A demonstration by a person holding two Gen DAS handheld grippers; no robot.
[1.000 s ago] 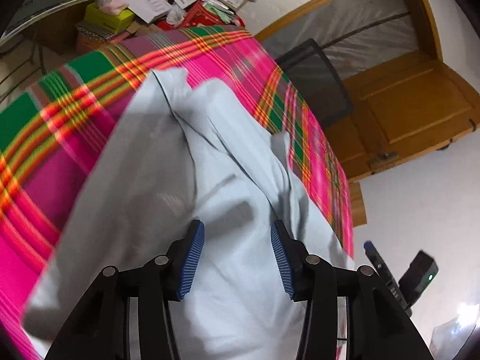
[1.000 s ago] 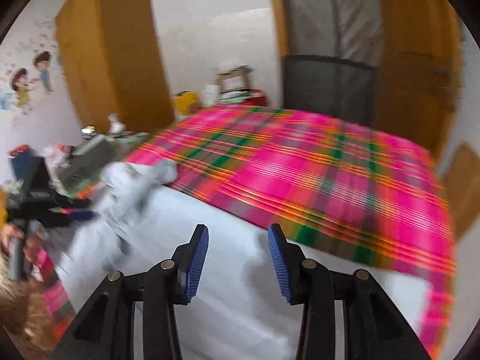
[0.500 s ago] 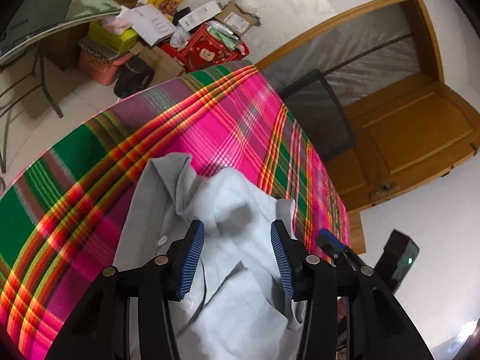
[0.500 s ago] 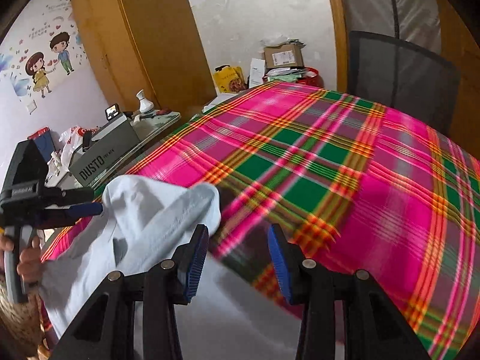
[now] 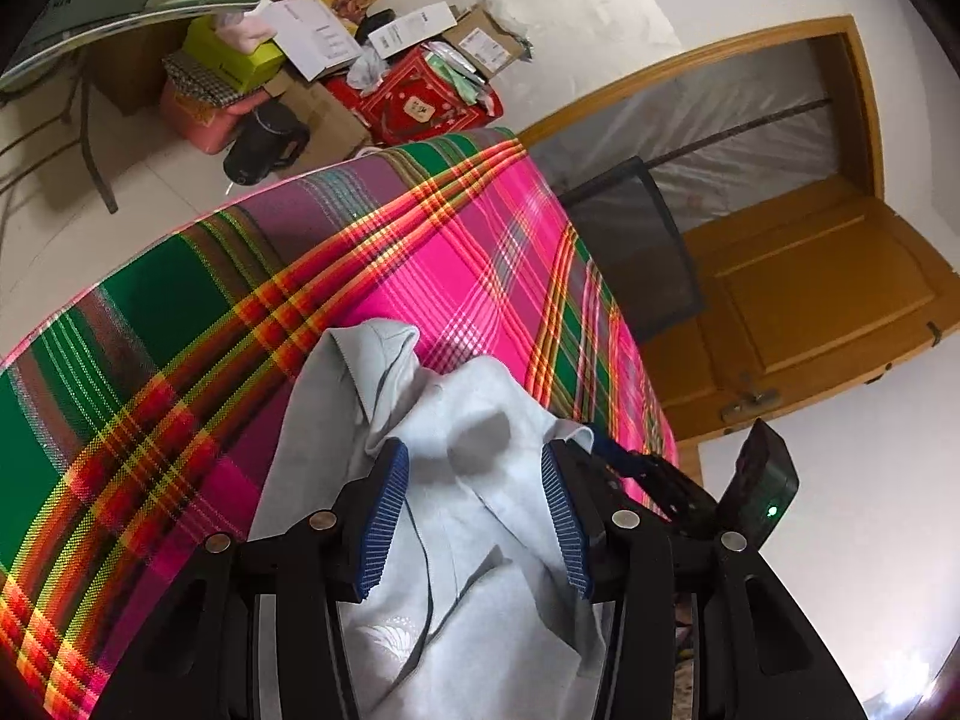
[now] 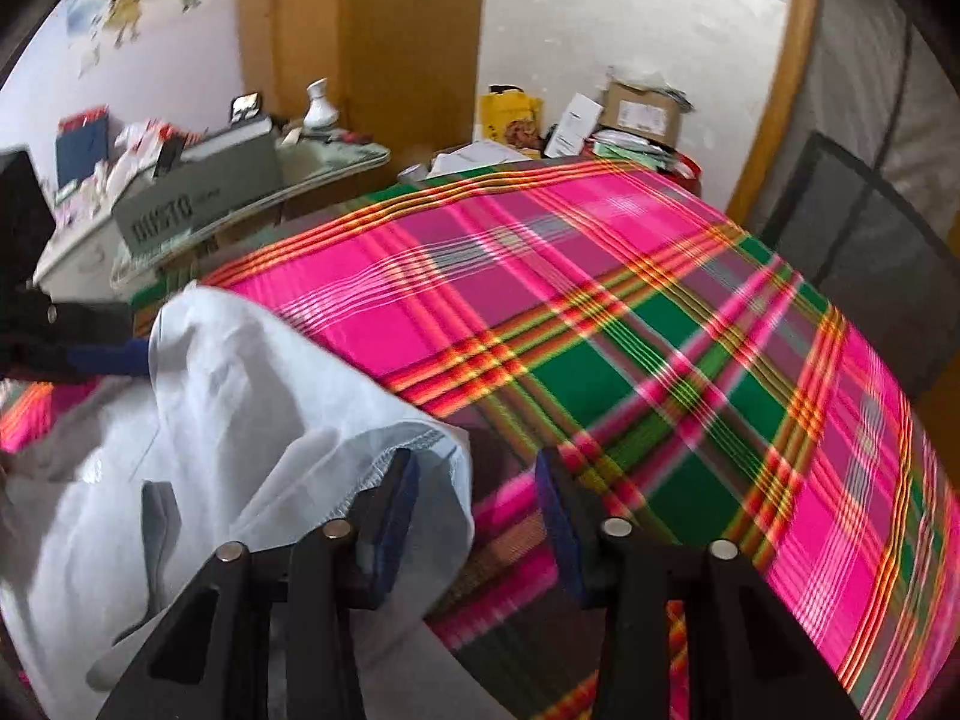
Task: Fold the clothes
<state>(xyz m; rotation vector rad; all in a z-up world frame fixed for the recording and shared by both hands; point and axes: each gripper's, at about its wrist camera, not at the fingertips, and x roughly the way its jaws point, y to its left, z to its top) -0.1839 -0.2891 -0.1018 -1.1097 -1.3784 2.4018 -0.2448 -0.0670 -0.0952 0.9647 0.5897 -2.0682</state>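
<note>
Here a pale blue garment (image 5: 480,480) lies bunched on a bed under a pink, green and orange plaid cover (image 5: 198,324), heaped near the cover's edge. In the left wrist view the left gripper (image 5: 474,516) is spread wide, its blue ribbed pads (image 5: 384,516) standing apart on either side of a raised hump of the cloth; the fabric sits between them, but neither pad presses it, so nothing is clamped. A dark seam line runs down the cloth between the fingers. Just past the right-hand pad, the right gripper (image 5: 636,468) shows as a dark body with a blue tip and a small green light. In the right wrist view that gripper (image 6: 474,516) is likewise open, its pads (image 6: 396,516) well apart. A stitched hem of the garment (image 6: 252,420) drapes over its left finger, while the right finger stands over bare plaid (image 6: 660,360); whether the cloth is pinched at all I cannot tell, and the view is somewhat blurred. The left gripper (image 6: 108,354) appears at the far left edge, beside the garment's top. Boxes and bags (image 5: 372,60) crowd the floor beyond the bed, and a wooden door (image 5: 810,300) stands open.
</note>
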